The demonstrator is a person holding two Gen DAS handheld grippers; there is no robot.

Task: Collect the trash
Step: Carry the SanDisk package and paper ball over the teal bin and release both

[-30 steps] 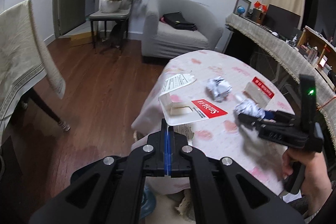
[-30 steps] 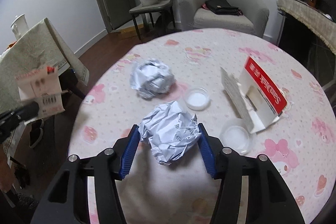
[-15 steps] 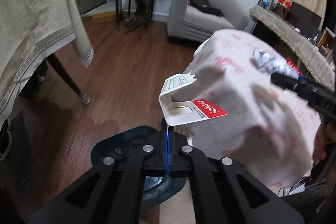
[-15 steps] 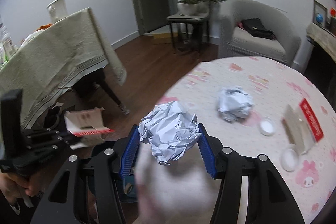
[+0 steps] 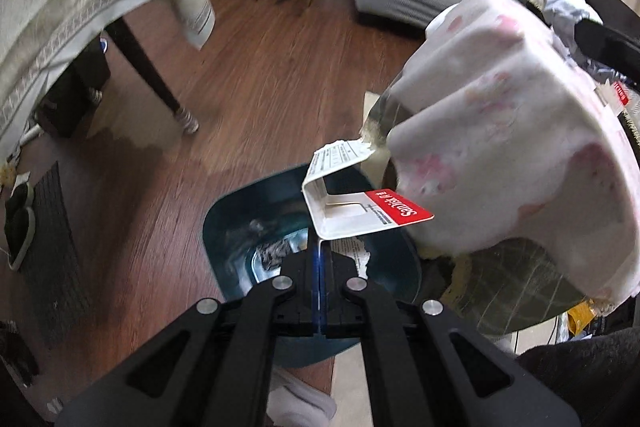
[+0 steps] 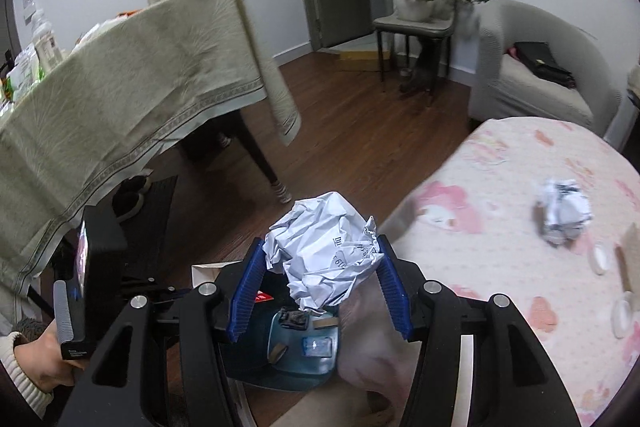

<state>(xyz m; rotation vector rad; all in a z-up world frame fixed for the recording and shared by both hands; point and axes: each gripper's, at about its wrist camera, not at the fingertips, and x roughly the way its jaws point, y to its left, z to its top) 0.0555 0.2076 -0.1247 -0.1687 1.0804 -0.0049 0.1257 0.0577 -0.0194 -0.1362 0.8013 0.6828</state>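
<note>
Over bin [image 5: 224,227]: left tool [image 5: 322,251] pinches card packaging [image 5: 352,215], red end pointing right; right tool [image 6: 320,283] clamps paper ball [image 6: 324,251]

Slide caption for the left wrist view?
Left gripper holds torn card packaging above the blue bin.

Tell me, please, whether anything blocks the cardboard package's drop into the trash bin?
Nothing visible does: the cardboard package, pinched in the left gripper, hangs over the open trash bin; the draped tablecloth sits beside it.
</note>
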